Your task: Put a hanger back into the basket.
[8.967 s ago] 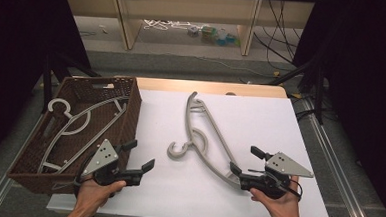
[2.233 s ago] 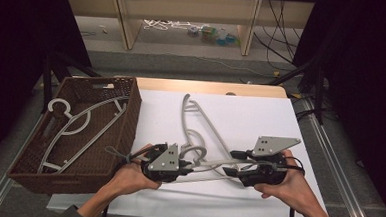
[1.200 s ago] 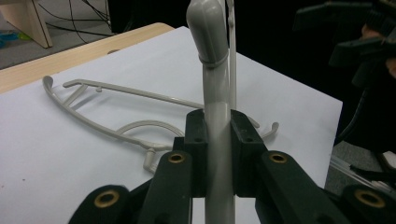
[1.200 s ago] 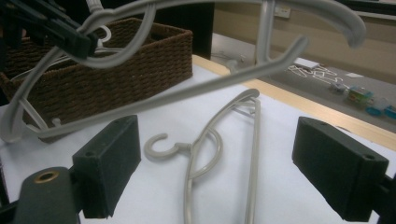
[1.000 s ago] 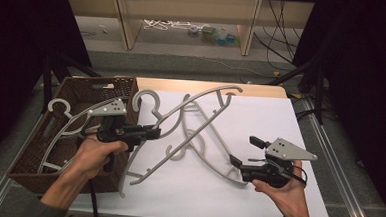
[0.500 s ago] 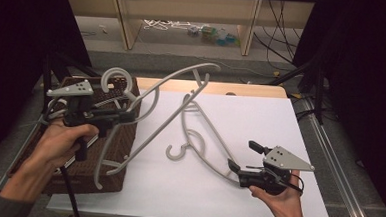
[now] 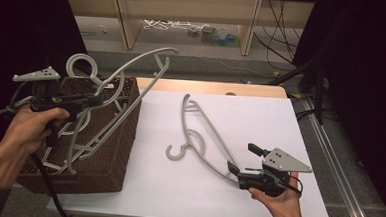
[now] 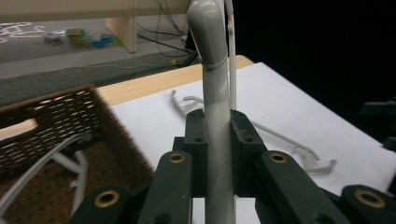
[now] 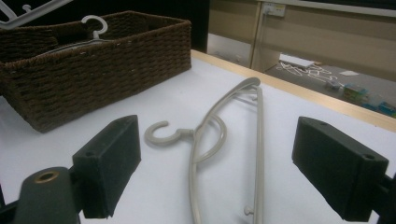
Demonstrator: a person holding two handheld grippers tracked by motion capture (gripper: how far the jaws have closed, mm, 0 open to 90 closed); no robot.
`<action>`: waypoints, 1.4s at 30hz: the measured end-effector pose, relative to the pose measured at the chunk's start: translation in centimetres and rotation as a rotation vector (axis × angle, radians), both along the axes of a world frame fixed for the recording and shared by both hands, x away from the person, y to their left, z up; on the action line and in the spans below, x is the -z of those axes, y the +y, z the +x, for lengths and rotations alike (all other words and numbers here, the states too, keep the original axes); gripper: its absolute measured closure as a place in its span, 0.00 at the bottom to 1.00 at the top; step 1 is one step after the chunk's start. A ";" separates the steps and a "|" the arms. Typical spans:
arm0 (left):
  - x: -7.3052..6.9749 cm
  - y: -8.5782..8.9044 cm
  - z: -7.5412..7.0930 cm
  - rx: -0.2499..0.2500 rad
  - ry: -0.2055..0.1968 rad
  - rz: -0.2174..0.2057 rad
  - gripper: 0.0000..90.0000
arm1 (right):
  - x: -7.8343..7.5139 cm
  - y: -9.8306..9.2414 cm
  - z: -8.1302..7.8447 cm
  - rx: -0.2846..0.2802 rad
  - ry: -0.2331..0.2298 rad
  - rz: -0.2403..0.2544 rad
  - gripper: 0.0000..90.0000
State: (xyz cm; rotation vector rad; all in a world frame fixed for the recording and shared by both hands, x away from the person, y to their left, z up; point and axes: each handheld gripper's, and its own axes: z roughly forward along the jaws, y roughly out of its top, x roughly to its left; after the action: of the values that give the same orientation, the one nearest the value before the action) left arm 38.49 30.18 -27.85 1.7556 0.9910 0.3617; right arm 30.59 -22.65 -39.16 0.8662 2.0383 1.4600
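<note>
Left gripper (image 7: 88, 101) clamped on grey hanger (image 7: 133, 73), lifted above the basket (image 7: 113, 159). Right gripper (image 7: 243, 158) wide apart beside second hanger (image 7: 204, 134) flat on the table (image 7: 177, 188).

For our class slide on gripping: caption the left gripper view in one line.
Left gripper shut on a grey hanger, held above the basket and white table.

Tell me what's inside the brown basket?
The wicker basket holds a pale grey hanger lying inside. A second hanger, gripped by the left gripper, hangs over it. The basket's wall and the hand hide the bottom.
</note>
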 end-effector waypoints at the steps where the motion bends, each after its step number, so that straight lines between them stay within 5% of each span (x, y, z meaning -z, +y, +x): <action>1: 0.2 0.5 0.2 -0.003 0.001 0.009 0.88 | 0.0 0.0 0.0 -0.004 0.002 0.001 0.18; 11: 1.9 4.4 1.8 -0.052 0.001 0.051 0.88 | 0.3 0.1 0.2 -0.012 0.007 0.005 0.18; 20: 3.4 6.7 2.4 -0.050 -0.005 0.164 0.88 | 0.3 0.0 0.2 -0.011 0.020 -0.012 0.18; 26: 4.2 8.1 2.7 -0.046 -0.022 0.204 0.88 | 0.4 0.0 0.2 -0.019 0.028 -0.012 0.18; 31: 5.0 8.9 2.7 -0.096 0.013 0.218 0.88 | 0.4 0.0 0.2 -0.015 0.030 -0.015 0.18; 42: 6.9 10.5 2.9 -0.100 0.053 0.296 0.88 | 0.5 0.0 0.2 -0.016 0.053 -0.006 0.18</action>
State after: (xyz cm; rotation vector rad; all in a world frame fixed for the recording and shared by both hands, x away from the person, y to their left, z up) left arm 41.38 40.67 -34.73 1.9928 1.1099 0.5515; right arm 30.78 -22.67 -39.65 0.8975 2.0919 1.4527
